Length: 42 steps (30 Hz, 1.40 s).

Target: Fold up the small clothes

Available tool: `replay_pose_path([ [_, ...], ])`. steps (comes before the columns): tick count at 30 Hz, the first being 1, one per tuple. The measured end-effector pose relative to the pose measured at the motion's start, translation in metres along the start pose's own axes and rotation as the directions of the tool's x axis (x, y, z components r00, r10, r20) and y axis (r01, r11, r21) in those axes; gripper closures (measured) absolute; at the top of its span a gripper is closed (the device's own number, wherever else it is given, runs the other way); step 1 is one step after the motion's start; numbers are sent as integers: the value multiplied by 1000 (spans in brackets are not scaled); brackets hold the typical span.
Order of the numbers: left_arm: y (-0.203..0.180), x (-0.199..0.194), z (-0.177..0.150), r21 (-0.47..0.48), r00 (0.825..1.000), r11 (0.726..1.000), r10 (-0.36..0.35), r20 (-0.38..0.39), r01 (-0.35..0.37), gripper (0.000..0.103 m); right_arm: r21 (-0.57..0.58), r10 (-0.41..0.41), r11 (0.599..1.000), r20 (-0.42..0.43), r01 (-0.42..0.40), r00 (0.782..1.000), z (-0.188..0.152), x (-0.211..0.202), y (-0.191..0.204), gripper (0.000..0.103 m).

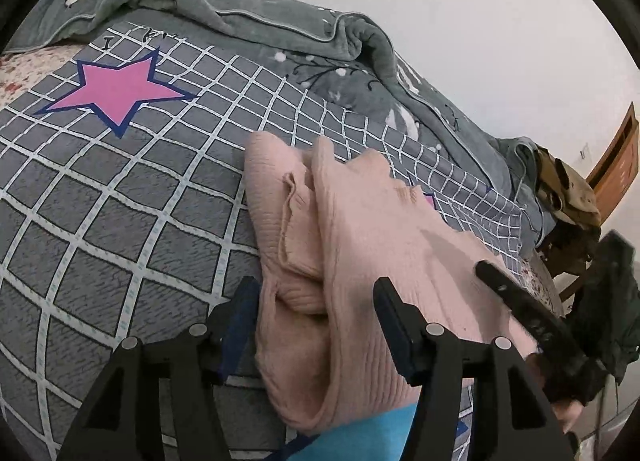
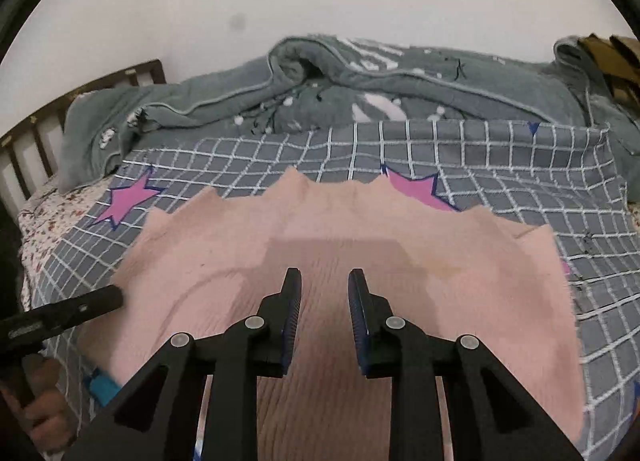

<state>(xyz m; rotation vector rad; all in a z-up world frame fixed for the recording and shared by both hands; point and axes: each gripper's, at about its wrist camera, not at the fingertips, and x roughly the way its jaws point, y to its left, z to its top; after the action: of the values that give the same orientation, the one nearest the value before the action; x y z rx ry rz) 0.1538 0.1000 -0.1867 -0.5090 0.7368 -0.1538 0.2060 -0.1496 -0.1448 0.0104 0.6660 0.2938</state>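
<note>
Pink ribbed knit, soft and light by the look of it, spread on the grey checked bedspread (image 2: 500,165) with pink stars: a small sweater (image 2: 360,229), lying across the near part of the bed, a rumpled green-grey blanket (image 2: 320,101) heaped well behind it against the wall

Likely to sag, stretch and slide on itself rather than keep a crease; nothing fragile, nothing heavy; best taken at a doubled edge, hem or sleeve end, where the ribbing gives the pads something thick to bite, and lifted from two points so the panel does not droop in the middle

Seen from the left camera, already bunched along one side, one layer rolled over another into thick folds (image 1: 304,261)

Left gripper (image 1: 316,301) spread wide, one finger on each side of that bunched fold, low over the cloth and holding nothing; contact with the knit not clear

Right gripper (image 2: 324,285) parted about halfway, poised over the flat middle of the sweater, nothing between the jaws; whether the tips touch the fabric cannot be told

Blue cloth (image 1: 372,429) peeking out beneath the near edge of the sweater
</note>
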Motion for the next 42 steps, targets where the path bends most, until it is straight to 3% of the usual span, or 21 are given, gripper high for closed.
replay_pose_path([
  [3, 4, 6, 2, -37, 1000, 999, -15, -15, 14, 46, 14, -18, 1000, -42, 18, 999, -16, 21, -2, 79],
  [9, 0, 14, 0, -28, 1000, 1000, 3, -11, -4, 45, -87, -49, 995, 5, 49, 999, -21, 9, 6, 79],
  [20, -4, 16, -4, -22, 999, 999, 34, 9, -33, 44, -81, -35, 996, 24, 36, 999, -30, -4, 3, 79],
  [42, 3, 15, -2, -47, 1000, 999, -4, 23, 5, 43, -75, -20, 997, 30, 23, 999, -35, -12, 4, 79],
])
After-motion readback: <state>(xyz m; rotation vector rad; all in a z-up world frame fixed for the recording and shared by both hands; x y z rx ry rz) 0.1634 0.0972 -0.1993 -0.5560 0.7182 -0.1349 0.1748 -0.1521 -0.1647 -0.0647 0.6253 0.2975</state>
